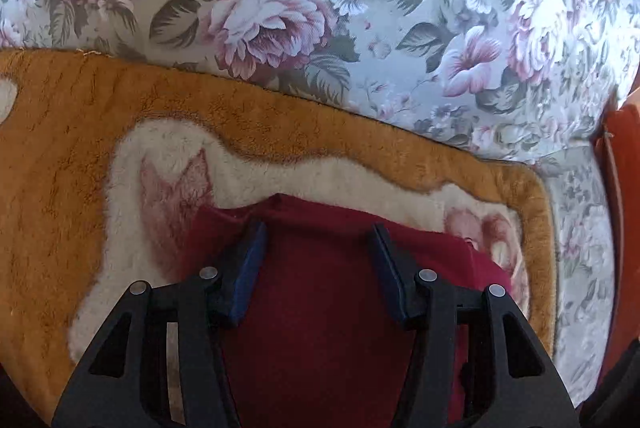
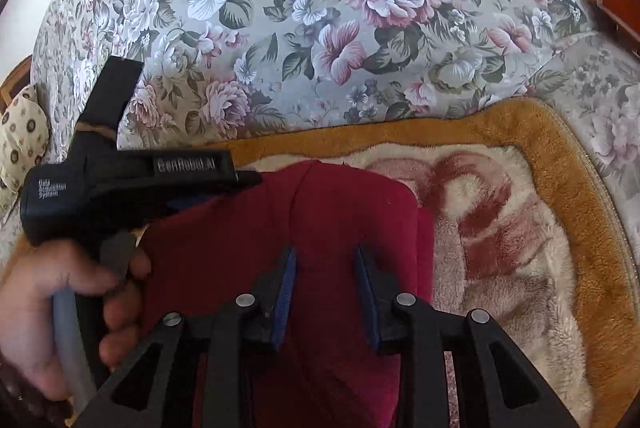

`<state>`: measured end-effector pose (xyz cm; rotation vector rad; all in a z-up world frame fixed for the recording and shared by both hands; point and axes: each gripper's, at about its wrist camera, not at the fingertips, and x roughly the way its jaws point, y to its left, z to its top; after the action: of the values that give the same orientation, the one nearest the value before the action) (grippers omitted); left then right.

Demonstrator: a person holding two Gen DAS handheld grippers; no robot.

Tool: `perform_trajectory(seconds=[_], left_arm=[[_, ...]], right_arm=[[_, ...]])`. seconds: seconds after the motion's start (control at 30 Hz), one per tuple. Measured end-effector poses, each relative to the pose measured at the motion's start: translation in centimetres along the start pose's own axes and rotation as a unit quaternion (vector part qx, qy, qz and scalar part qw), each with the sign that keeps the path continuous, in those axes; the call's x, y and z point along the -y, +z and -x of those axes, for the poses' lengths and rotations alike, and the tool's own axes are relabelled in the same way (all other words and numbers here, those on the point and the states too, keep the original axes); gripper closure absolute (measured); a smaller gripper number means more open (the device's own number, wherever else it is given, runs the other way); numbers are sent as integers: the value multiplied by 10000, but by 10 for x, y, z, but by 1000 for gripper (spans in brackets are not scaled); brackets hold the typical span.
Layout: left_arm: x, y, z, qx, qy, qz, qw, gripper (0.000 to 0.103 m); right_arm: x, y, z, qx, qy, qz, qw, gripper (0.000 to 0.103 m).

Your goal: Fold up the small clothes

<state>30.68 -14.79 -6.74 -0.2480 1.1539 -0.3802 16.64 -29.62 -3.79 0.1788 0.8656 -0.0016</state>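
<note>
One dark red garment [image 2: 332,228] lies low-centre in both frames, on a plush orange-bordered blanket [image 2: 500,228] over floral bedding [image 2: 320,27]; it looks at least partly folded, final folds probably left. Left gripper [image 1: 318,232] released, jaws apart above the cloth. Right gripper [image 2: 326,256] jaws narrowly apart, apparently holding nothing.

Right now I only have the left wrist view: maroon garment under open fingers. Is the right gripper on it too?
Observer: The right gripper hovers over the maroon garment, fingers apart, nothing pinched.
Operator: Where does the garment end on the right?
Observer: In a rounded, folded edge lying on the cream and pink middle of the plush blanket.
Operator: Left gripper from outside?
Observer: The left gripper reaches in from the left, with its tip at the garment's far left corner.
</note>
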Motion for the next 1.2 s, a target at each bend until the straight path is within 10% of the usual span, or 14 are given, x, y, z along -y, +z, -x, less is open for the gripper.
perform_trajectory(seconds=[0.3, 0.4, 0.5, 0.57, 0.83, 1.07, 1.2], left_arm=[[21, 8, 15, -199, 529, -623, 9965, 50], [13, 2, 78, 491, 38, -576, 9971, 49], [-10, -28, 130, 1158, 30, -566, 9917, 19], [-29, -48, 138, 1325, 78, -499, 9899, 18], [-67, -94, 95, 708, -1132, 580, 9893, 18], [-59, -91, 79, 389, -1785, 447, 9822, 18], [-67, -88, 75, 379, -2025, 677, 9762, 18]], right_arm=[[-2, -6, -1, 163, 284, -198, 9993, 72], [24, -1, 34, 589, 818, -960, 9903, 71], [61, -4, 76, 1217, 978, -1600, 9747, 59], [82, -11, 86, 1290, 1149, -1897, 9665, 52], [119, -42, 40, 1, 2366, -3151, 9191, 43], [106, -43, 8, -566, 2197, -2651, 9371, 34], [102, -42, 0, -630, 3019, -2552, 9164, 33]])
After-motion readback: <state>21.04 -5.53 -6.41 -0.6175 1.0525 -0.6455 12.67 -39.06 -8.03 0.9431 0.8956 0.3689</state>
